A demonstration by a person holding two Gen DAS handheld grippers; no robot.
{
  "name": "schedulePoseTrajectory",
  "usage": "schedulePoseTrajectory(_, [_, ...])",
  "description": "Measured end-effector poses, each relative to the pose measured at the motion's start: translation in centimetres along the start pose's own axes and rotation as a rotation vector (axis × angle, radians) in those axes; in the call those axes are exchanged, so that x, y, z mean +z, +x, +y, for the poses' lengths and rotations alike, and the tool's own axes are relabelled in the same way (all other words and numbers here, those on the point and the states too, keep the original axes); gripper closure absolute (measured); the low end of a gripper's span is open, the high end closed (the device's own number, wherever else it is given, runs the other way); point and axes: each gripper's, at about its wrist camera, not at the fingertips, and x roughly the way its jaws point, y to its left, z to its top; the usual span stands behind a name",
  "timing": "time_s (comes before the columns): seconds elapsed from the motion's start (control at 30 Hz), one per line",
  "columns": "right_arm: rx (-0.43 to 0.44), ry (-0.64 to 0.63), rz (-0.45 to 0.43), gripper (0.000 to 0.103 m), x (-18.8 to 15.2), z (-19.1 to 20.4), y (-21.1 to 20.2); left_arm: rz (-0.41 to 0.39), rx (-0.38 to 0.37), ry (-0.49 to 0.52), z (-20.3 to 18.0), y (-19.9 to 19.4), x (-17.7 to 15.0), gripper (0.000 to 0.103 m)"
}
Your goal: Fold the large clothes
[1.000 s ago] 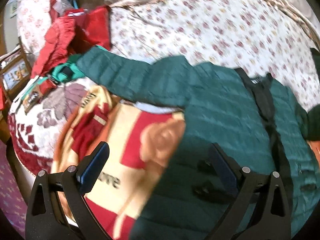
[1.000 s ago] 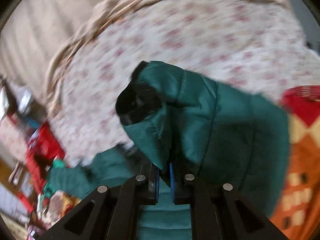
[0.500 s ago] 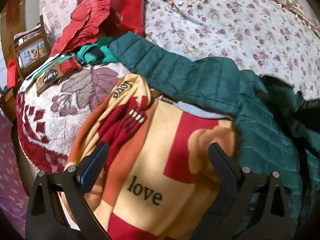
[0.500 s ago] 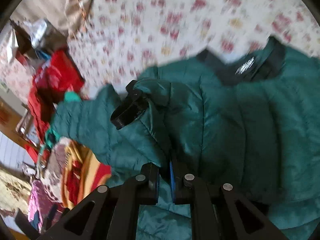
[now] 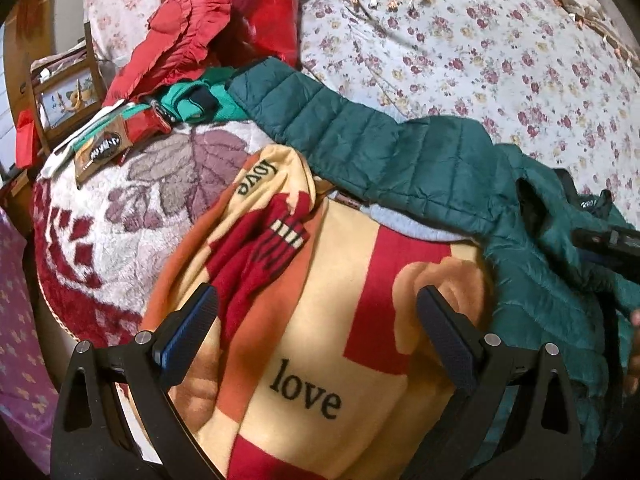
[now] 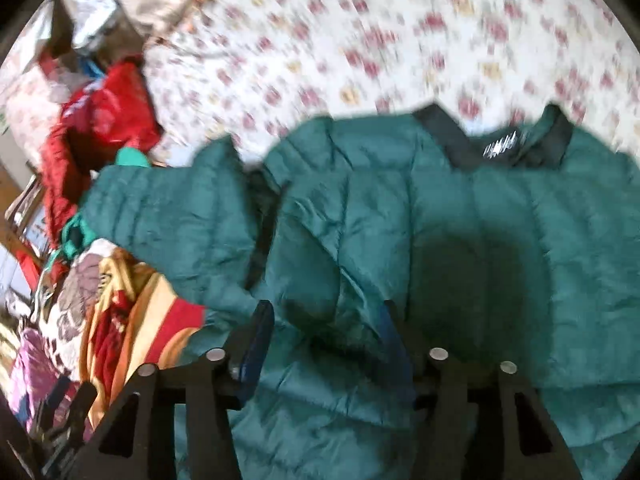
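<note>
Our right gripper has just been opening, dropping the sleeve onto the green puffer jacket; our left gripper gapes empty. Soft, slippery: pinch hems.

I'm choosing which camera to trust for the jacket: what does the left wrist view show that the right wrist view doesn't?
Only the left wrist view: the "love" lettering on the blanket and the open left gripper above it. Only the right wrist view: the jacket's black collar and the right gripper, jaws just opened, over its body. Both: the green jacket, its outstretched sleeve, the red clothes.
</note>
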Motion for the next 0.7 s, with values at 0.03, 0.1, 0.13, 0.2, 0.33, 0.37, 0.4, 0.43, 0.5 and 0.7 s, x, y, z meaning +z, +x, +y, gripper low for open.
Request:
schedulePoseTrajectory(0.03, [0.001,-0.002,-0.011,0.039,-0.4,0.0,-0.9,0.004,-0.007,-0.008,0.2,-0.1,0.3,0.003])
schedulePoseTrajectory(0.1, [0.012,0.0,-0.035,0.037,-1.6,-0.1,-2.9,0.036,-0.06,-0.05,1.0,0.2,1.9,0.003])
schedulePoseTrajectory(0.13, [0.037,0.0,-0.04,0.037,-2.3,-0.2,-3.7,0.049,-0.076,-0.067,1.3,0.5,2.5,0.003])
schedulePoseTrajectory(0.2, [0.063,-0.004,-0.045,0.037,-3.4,-0.6,-4.6,0.092,-0.114,-0.106,2.4,1.9,4.9,0.003])
schedulePoseTrajectory(0.33, [0.092,0.026,-0.064,0.037,-6.3,-2.2,-5.6,0.083,-0.035,-0.142,5.2,5.9,11.2,0.003])
schedulePoseTrajectory(0.37, [0.097,0.038,-0.067,0.037,-6.9,-2.6,-5.7,0.073,0.003,-0.149,6.3,7.4,13.4,0.003])
schedulePoseTrajectory(0.4, [0.104,0.051,-0.068,0.037,-7.5,-2.9,-5.6,0.075,0.016,-0.151,6.9,8.4,14.4,0.003])
schedulePoseTrajectory(0.43, [0.11,0.062,-0.067,0.037,-7.9,-3.3,-5.7,0.091,0.031,-0.155,7.8,9.9,15.8,0.003])
schedulePoseTrajectory(0.5, [0.121,0.082,-0.059,0.037,-8.8,-4.0,-5.4,0.144,0.022,-0.196,9.7,13.3,18.3,0.003])
schedulePoseTrajectory(0.7, [0.125,0.093,-0.021,0.037,-10.4,-4.8,-3.5,0.202,-0.038,-0.35,11.2,18.0,20.2,0.003])
